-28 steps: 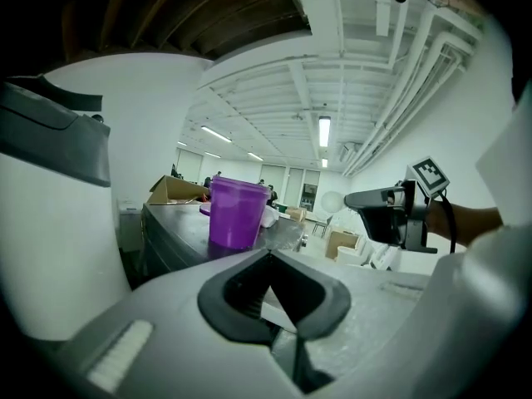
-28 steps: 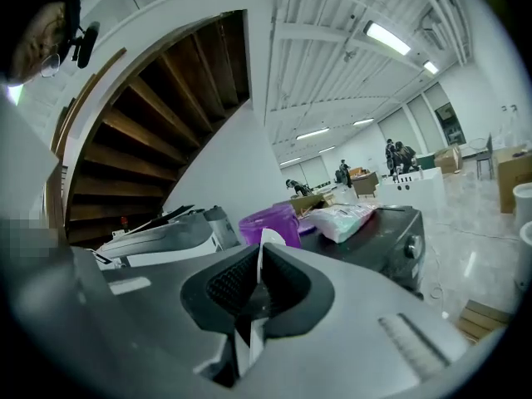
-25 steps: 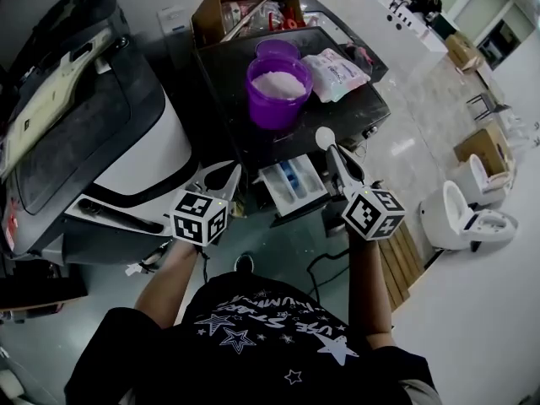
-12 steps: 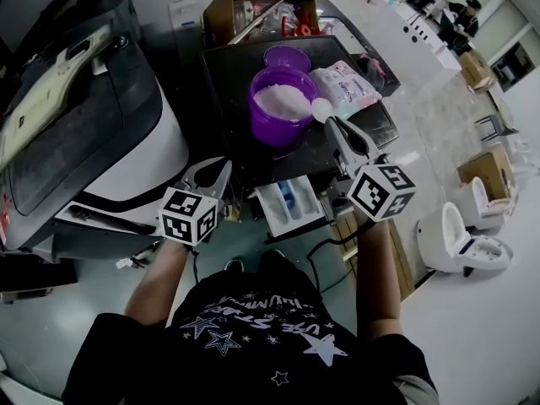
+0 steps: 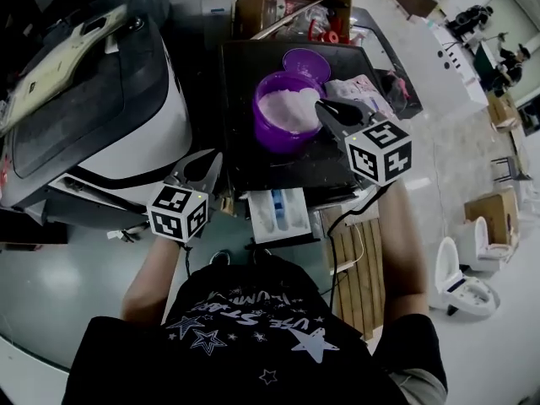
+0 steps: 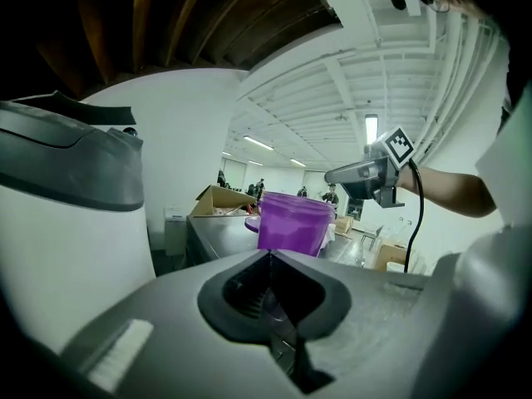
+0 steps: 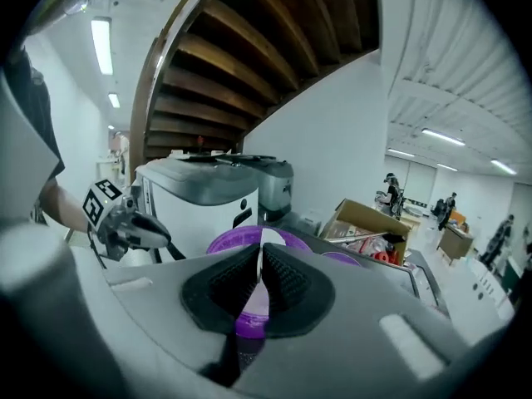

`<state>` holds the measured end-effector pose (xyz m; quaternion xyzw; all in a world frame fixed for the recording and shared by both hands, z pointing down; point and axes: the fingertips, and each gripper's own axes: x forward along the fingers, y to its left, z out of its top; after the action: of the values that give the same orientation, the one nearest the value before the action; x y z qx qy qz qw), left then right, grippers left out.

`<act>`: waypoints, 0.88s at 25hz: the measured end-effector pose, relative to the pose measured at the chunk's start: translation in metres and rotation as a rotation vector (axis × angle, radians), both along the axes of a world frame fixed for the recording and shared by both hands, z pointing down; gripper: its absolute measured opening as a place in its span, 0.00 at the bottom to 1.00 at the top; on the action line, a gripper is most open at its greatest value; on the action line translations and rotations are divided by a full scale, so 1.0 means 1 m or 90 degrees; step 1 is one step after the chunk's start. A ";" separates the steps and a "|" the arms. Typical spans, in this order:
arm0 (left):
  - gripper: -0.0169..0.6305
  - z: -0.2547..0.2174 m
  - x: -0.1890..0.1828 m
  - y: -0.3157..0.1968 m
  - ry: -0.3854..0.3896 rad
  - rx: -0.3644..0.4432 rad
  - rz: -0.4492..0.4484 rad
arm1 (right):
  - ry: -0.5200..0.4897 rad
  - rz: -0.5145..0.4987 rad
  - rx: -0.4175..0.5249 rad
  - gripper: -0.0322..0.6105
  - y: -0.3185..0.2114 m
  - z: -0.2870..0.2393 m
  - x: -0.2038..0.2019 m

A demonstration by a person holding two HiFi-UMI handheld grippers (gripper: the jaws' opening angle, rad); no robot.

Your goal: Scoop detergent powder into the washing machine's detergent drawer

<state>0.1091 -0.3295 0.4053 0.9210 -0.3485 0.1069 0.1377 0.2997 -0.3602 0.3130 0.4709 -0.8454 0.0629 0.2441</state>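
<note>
Powder [image 5: 285,108], white and fine, half fills the purple tub [image 5: 268,135], just far of the open white drawer [image 5: 297,216] with its blue insert. I see my right gripper [image 5: 326,108] clamped on the thin white scoop [image 7: 264,241] at the tub's right rim. My left gripper [image 5: 207,160], fingers together and empty, hovers near-left of the tub.

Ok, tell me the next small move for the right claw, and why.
Probably tip the right claw down to dip the white scoop into the powder. It is shut on the scoop's handle at the rim of the purple tub, and the detergent drawer stands open, waiting to be filled.
</note>
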 end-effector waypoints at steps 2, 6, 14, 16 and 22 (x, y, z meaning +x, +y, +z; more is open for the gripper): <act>0.03 0.000 -0.001 -0.001 0.000 0.001 -0.015 | 0.039 -0.032 -0.028 0.10 -0.006 0.007 0.002; 0.03 0.002 -0.002 -0.001 0.000 -0.003 -0.040 | 0.161 -0.116 -0.080 0.10 -0.013 0.023 0.000; 0.03 0.009 -0.007 0.004 -0.006 -0.010 -0.068 | 0.374 -0.282 -0.211 0.10 -0.019 0.058 -0.008; 0.03 0.009 -0.009 0.006 -0.008 -0.011 -0.072 | 0.410 -0.303 -0.244 0.10 -0.020 0.065 -0.008; 0.03 0.013 -0.016 0.008 -0.013 -0.013 -0.084 | 0.480 -0.329 -0.330 0.10 -0.022 0.084 -0.004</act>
<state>0.0933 -0.3220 0.4185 0.8933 -0.4088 0.1104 0.1506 0.2960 -0.3820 0.3971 0.1607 -0.7441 0.0341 0.6476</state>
